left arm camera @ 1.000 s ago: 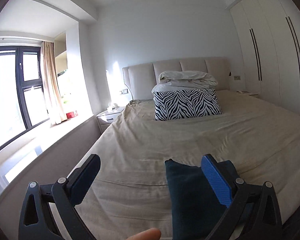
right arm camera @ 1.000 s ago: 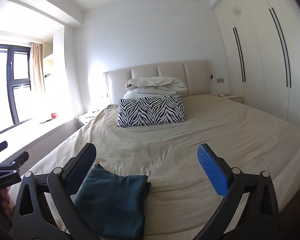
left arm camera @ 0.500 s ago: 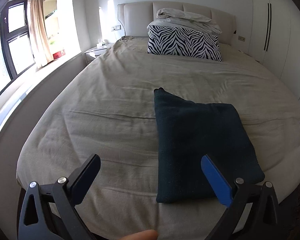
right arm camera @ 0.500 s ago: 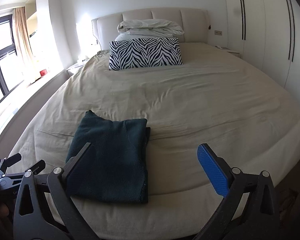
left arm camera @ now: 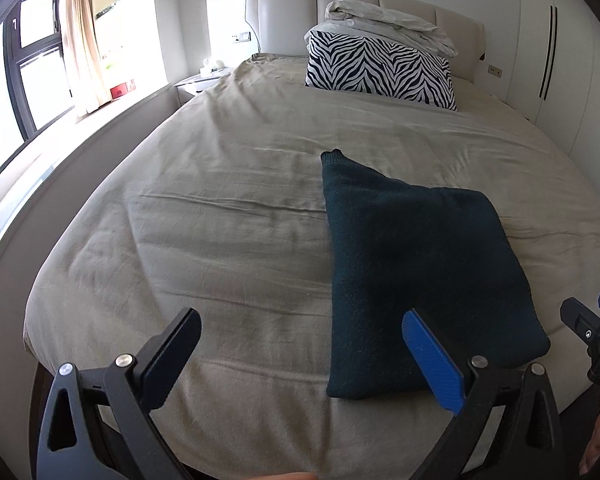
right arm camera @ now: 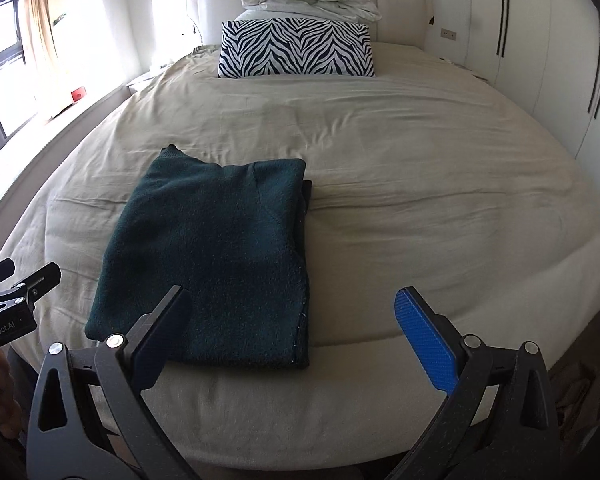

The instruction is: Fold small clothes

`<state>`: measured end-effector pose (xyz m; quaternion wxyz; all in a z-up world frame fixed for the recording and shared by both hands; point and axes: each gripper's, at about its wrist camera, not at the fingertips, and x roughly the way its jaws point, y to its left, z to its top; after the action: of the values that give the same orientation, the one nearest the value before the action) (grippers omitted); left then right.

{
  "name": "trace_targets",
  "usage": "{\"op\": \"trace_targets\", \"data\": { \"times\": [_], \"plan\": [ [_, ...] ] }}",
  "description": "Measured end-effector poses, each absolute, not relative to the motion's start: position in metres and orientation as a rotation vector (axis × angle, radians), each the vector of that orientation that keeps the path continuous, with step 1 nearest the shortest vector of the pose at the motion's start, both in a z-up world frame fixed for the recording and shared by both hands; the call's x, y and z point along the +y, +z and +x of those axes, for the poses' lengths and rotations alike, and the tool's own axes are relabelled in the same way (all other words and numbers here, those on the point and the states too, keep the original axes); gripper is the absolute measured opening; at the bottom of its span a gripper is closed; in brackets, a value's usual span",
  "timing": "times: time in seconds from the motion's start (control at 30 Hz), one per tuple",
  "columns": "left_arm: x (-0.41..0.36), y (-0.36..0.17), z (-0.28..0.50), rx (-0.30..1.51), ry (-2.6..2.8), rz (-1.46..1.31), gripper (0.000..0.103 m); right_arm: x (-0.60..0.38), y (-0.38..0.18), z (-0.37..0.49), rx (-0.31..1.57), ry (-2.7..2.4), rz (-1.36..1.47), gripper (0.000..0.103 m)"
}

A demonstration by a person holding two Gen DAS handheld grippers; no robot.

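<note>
A dark teal knitted garment [left arm camera: 416,268] lies folded into a flat rectangle near the foot of the bed [left arm camera: 236,208]; the right wrist view shows the same garment [right arm camera: 212,256] left of centre. My left gripper [left arm camera: 304,356] hangs open above the bed's foot edge, left of the garment, holding nothing. My right gripper [right arm camera: 296,332] is open too, over the garment's near right corner, apart from it. The right gripper's tip [left arm camera: 592,324] shows at the right edge of the left wrist view, and the left gripper's tip [right arm camera: 16,284] at the left edge of the right wrist view.
A zebra-print pillow [right arm camera: 296,48] and a bundled white duvet [right arm camera: 308,0] sit against the headboard. White wardrobes [right arm camera: 548,52] line the right wall. A window [left arm camera: 32,72] with a curtain and a low ledge runs along the left. A nightstand [left arm camera: 200,80] stands beside the headboard.
Both grippers have risen and tilted down from a low, level view, so the whole folded garment now lies in view below them. The garment has not moved. Both jaws stayed open.
</note>
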<state>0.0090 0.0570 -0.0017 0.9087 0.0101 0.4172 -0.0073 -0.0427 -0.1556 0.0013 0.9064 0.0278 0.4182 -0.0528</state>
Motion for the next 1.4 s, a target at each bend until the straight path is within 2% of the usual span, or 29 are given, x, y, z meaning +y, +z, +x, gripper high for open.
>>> {"op": "trace_targets", "data": {
  "times": [1.4],
  "plan": [
    [0.053,-0.014,0.009,0.879,-0.038,0.007,0.103,-0.154,0.002,-0.04,0.881,-0.124,0.045,0.103]
  ]
}}
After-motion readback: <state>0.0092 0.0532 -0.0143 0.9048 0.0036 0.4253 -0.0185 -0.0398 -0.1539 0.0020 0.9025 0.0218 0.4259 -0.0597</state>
